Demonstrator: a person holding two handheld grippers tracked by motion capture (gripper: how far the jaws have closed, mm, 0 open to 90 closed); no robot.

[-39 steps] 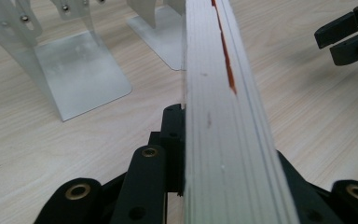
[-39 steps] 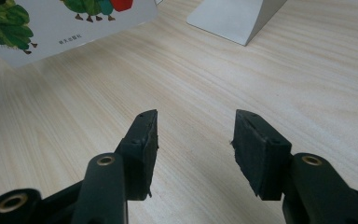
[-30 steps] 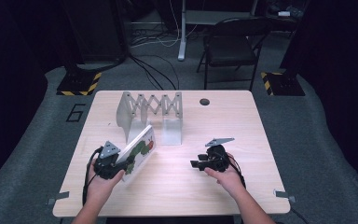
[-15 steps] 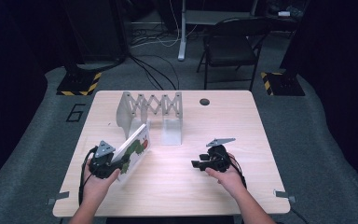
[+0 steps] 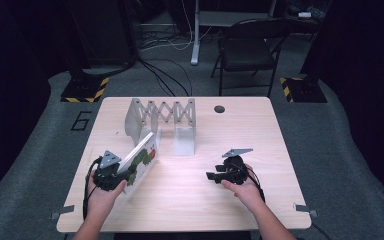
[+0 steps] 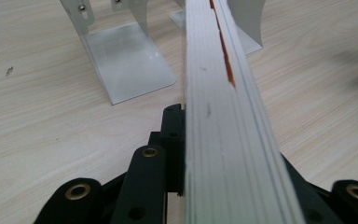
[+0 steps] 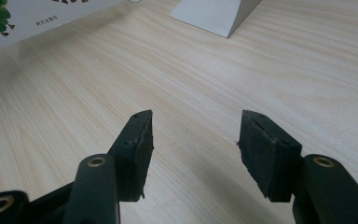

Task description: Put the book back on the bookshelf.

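A lab or studio: dark curtains, floor cables [image 5: 167, 75], hazard-striped stand bases [image 5: 85, 90], folding chair [image 5: 247, 52].

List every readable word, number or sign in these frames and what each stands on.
"6": painted on the grey floor mat left of the table.
Small dark print on the book cover, in the right gripper view: too small and blurred to read.
Nothing else legible.

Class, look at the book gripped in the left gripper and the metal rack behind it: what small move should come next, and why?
Probably carry the book forward toward the rack. The left gripper is shut on the book's edge, holding it tilted off the table, and the rack's slots stand open just beyond. The right gripper, whose jaws have just been opening, holds nothing and could steady it.
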